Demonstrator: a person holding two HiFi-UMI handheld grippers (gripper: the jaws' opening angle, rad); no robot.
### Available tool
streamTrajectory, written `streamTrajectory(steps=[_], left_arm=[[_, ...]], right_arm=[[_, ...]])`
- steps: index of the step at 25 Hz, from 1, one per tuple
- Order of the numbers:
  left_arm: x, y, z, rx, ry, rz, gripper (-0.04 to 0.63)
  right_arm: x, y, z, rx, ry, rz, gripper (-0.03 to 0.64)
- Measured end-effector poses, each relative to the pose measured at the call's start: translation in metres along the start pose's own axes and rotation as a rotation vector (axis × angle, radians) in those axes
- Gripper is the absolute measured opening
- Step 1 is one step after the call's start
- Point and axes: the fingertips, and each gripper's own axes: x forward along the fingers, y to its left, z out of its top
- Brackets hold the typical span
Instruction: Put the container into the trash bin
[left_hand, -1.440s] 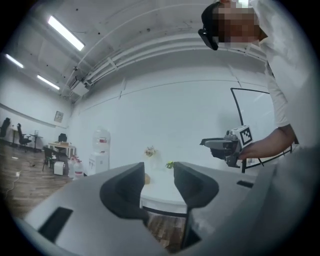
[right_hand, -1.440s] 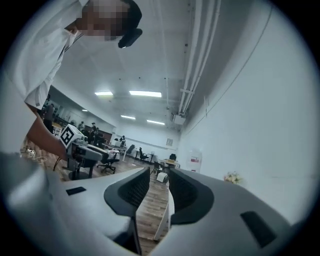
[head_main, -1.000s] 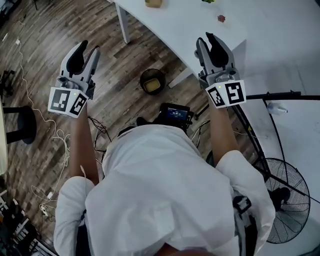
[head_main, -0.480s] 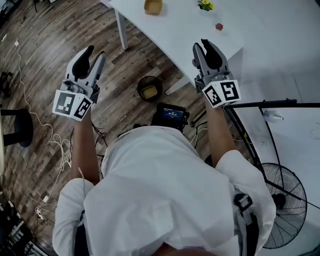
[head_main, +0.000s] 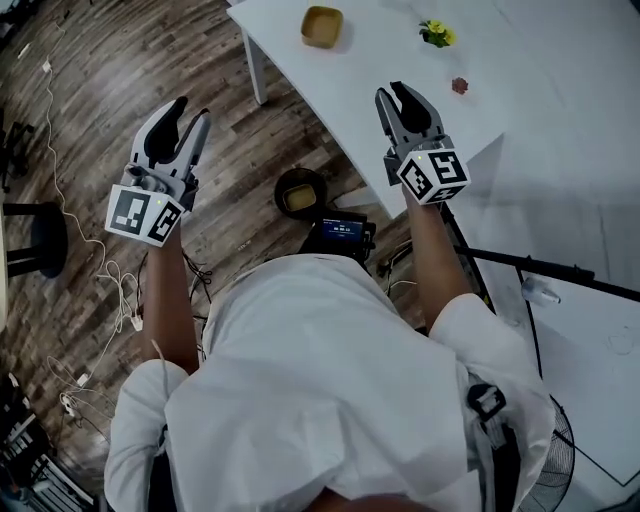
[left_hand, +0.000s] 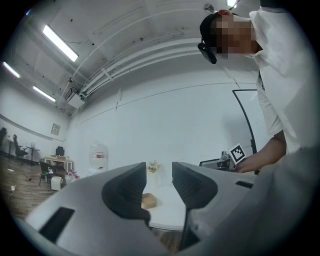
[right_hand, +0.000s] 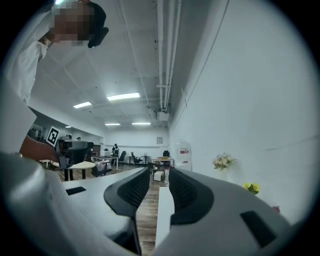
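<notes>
Person stands at the corner of a white desk (head_main: 560, 90), one gripper in each hand, both pointing level toward it. Left gripper (head_main: 186, 108) is out over the wood floor (head_main: 120, 60), well left of the desk. Its jaws are released, with an empty gap between them. In the left gripper view the left gripper (left_hand: 159, 175) lines up on the container (left_hand: 148, 201) far off through that gap, no contact. Right gripper (head_main: 397, 94) is over the desk's near edge, jaws parted and nothing in them. The right gripper view shows the right gripper (right_hand: 159, 182) with only desk edge (right_hand: 164, 210) and floor seen through the gap.

Container (head_main: 322, 26), yellow and shallow, sits on the desk near its far left corner, well apart from both grippers. Yellow flowers (head_main: 436, 33) are to its right, and a small red thing (head_main: 459, 85) lies just beyond the right gripper.

Trash bin (head_main: 281, 190), dark and round, stands on the floor just off the desk's near edge, between the two arms, with something yellowish inside. A screen device (head_main: 340, 230) is just beside it, close to the person. Loose cables (head_main: 110, 280) lie on the floor at left.
</notes>
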Motion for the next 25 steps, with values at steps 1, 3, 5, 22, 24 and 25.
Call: streamTrajectory(steps=[1, 3, 5, 22, 24, 25], left_arm=[[0.01, 0.005, -0.003, -0.004, 0.008, 0.019, 0.166], [0.032, 0.014, -0.011, -0.01, 0.027, 0.052, 0.166], [0.055, 0.023, -0.02, -0.021, 0.053, 0.074, 0.166], [0.107, 0.025, -0.049, -0.091, 0.206, 0.271, 0.166], [0.102, 0.025, -0.045, -0.109, 0.217, 0.295, 0.166], [0.098, 0.025, -0.041, -0.126, 0.222, 0.305, 0.166]], right_arm=[[0.012, -0.011, -0.004, 0.012, 0.006, 0.017, 0.138], [0.039, -0.034, -0.011, 0.041, 0.02, 0.049, 0.138], [0.07, -0.06, -0.02, 0.078, 0.045, 0.073, 0.138], [0.231, -0.206, -0.125, 0.405, 0.347, 0.087, 0.156], [0.241, -0.214, -0.135, 0.438, 0.387, 0.078, 0.167], [0.245, -0.217, -0.137, 0.454, 0.411, 0.067, 0.17]])
